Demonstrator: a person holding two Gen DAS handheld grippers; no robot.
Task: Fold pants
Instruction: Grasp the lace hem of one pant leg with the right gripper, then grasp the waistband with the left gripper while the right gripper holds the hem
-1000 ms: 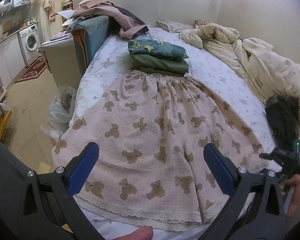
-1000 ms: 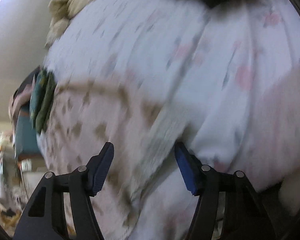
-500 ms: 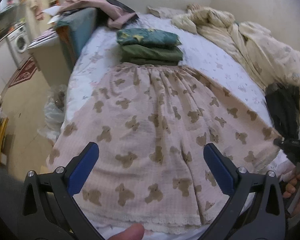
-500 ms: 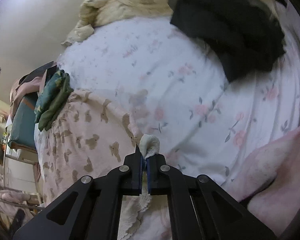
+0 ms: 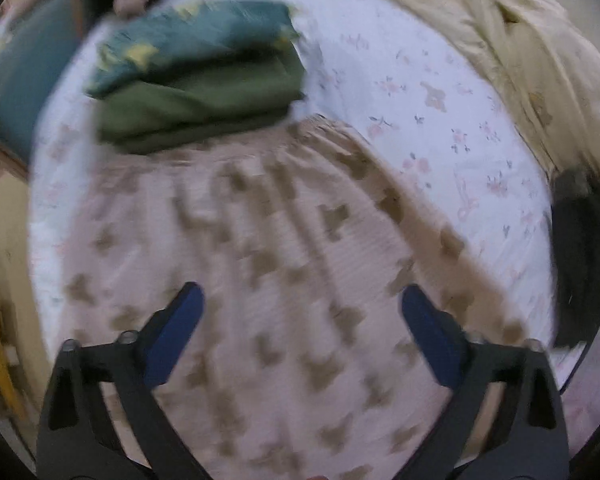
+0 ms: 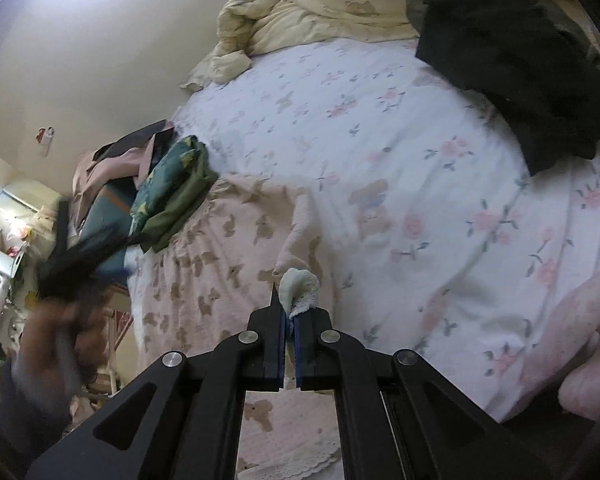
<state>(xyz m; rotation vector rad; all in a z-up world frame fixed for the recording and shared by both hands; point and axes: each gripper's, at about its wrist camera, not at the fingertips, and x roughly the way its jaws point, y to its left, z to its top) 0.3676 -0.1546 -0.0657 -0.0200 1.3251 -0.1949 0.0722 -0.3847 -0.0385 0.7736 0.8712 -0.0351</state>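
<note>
Pale pink pants [image 5: 284, 264] with brown bear prints lie spread flat on the bed, waistband at the far end. My left gripper [image 5: 300, 312] is open and empty, hovering over the middle of the pants; this view is blurred. My right gripper [image 6: 289, 312] is shut on the lace-trimmed hem corner [image 6: 300, 286] of the pants [image 6: 220, 264] and lifts it a little off the sheet. The left gripper also shows as a dark blur in the right wrist view [image 6: 84, 256].
A stack of folded green clothes [image 5: 204, 76] sits just beyond the waistband. A cream quilt [image 5: 520, 52] is bunched at the far right. A black garment [image 6: 512, 60] lies on the floral sheet [image 6: 380, 140]. The bed's left edge drops to the floor.
My left gripper has moved forward over the pants toward the waistband, still open. My right gripper closed on the hem corner and has raised it slightly.
</note>
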